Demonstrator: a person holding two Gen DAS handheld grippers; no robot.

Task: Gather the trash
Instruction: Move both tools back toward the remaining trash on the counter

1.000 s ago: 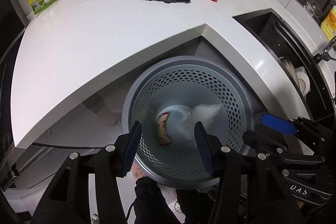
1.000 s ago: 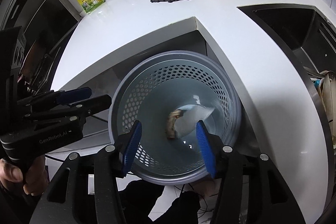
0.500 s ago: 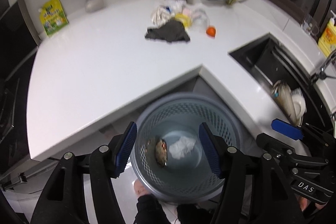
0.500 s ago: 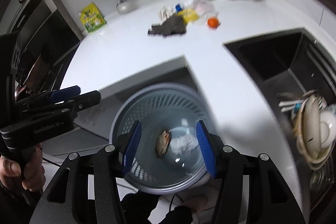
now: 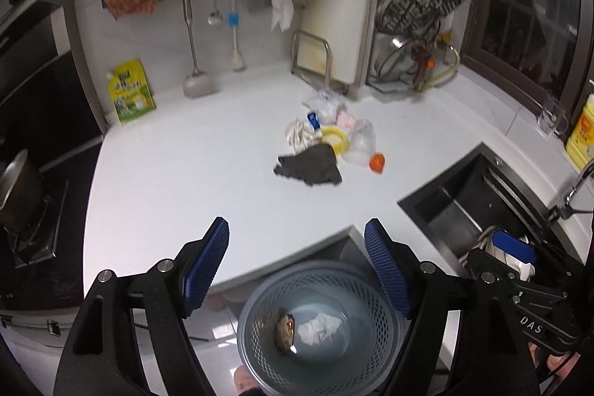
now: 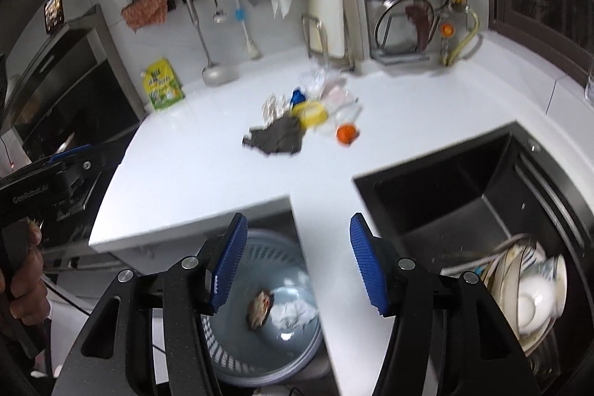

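Across the white counter the trash pile lies well ahead of both empty, spread-jawed grippers, left and right, slightly right of each, while the bin sits directly below them.

The left gripper hangs with its jaws spread wide and nothing between them, above the front edge of the white table and a grey perforated bin that stands below that edge. In the bottom of the bin lie a crumpled white tissue and, just beside it, a brownish scrap. Farther back on the table sits a cluster of litter: a dark cloth, a yellow ring, a clear plastic cup, an orange piece and crumpled wrappers, well apart from a green pouch leaning on the wall.
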